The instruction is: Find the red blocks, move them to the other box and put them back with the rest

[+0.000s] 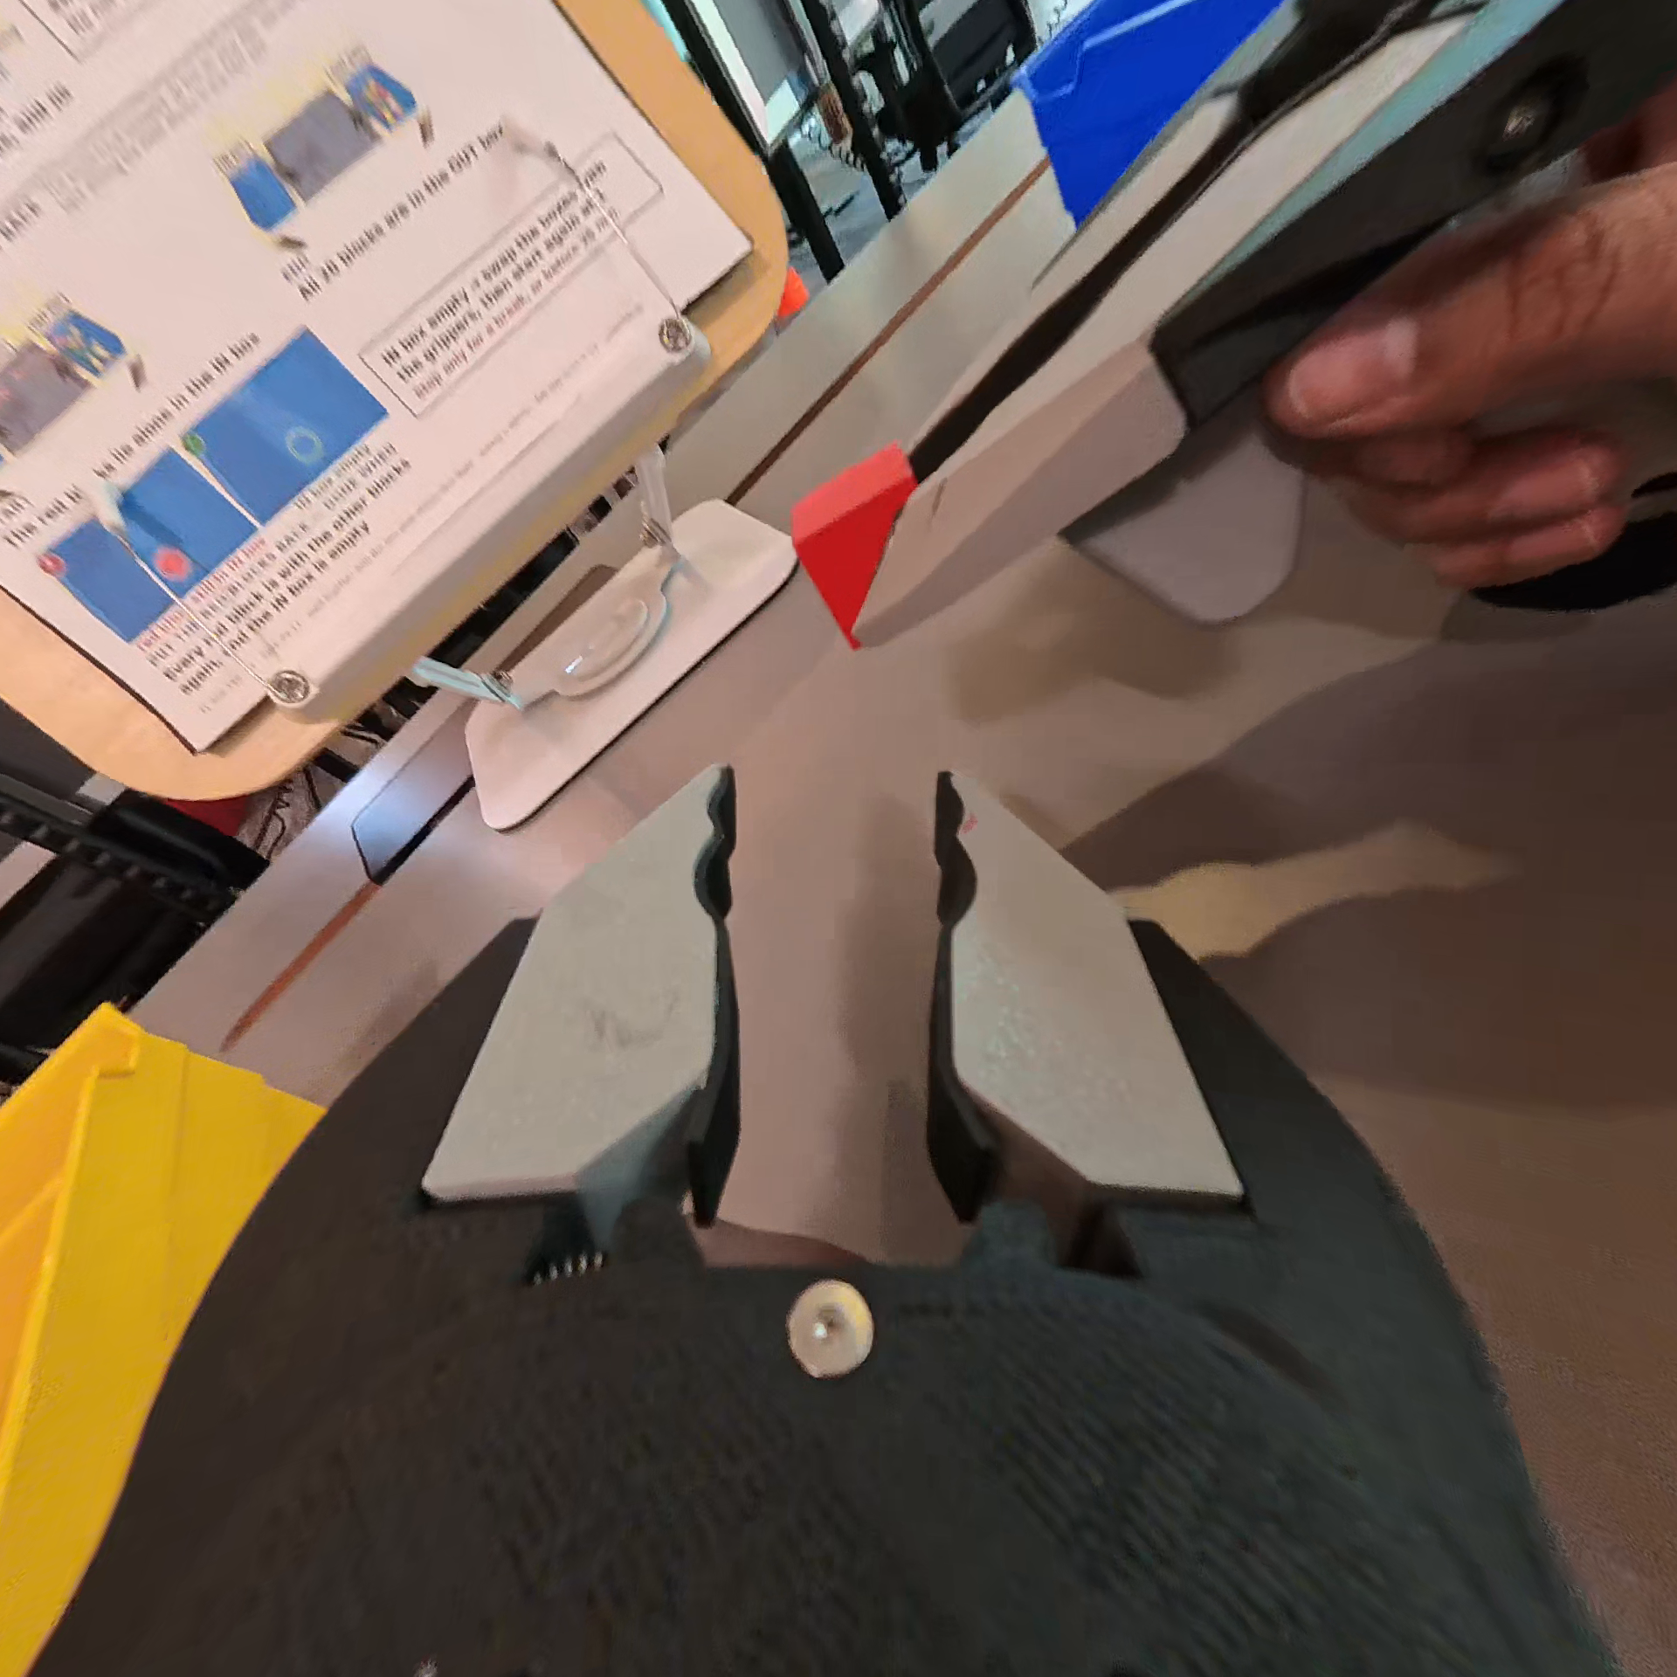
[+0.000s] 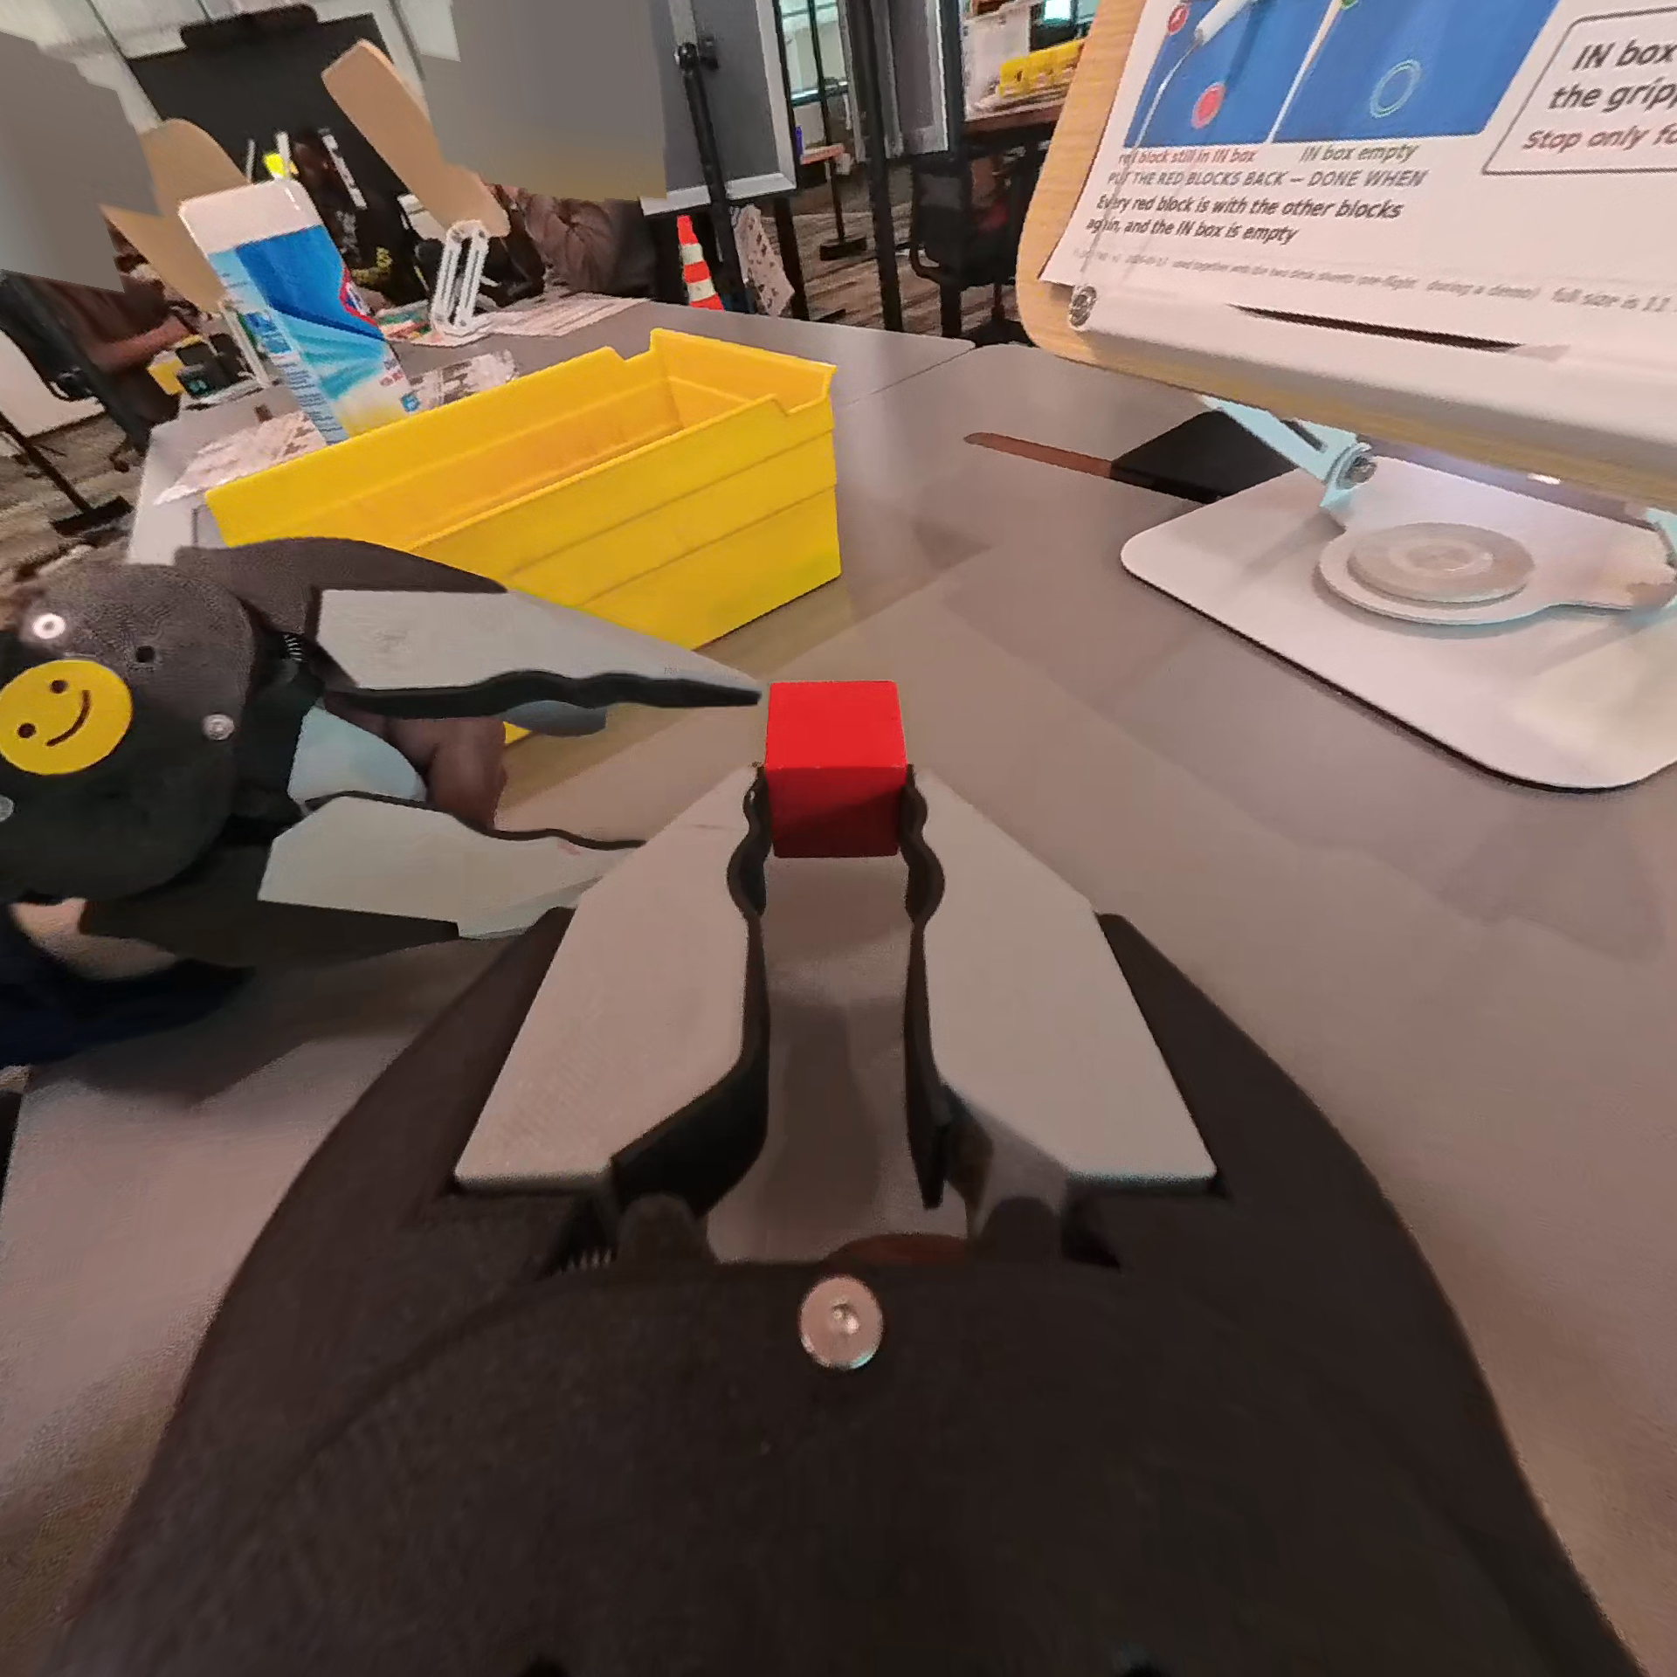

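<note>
Above the grey table [image 2: 1180, 907], my right gripper [image 2: 835, 789] pinches the red cube [image 2: 833, 767] by its tips alone, clear of the yellow bin [image 2: 635, 508]. My left gripper [image 1: 835, 799] gapes empty close by; a bump from it, I reckon, knocks that shallow hold loose.
</note>
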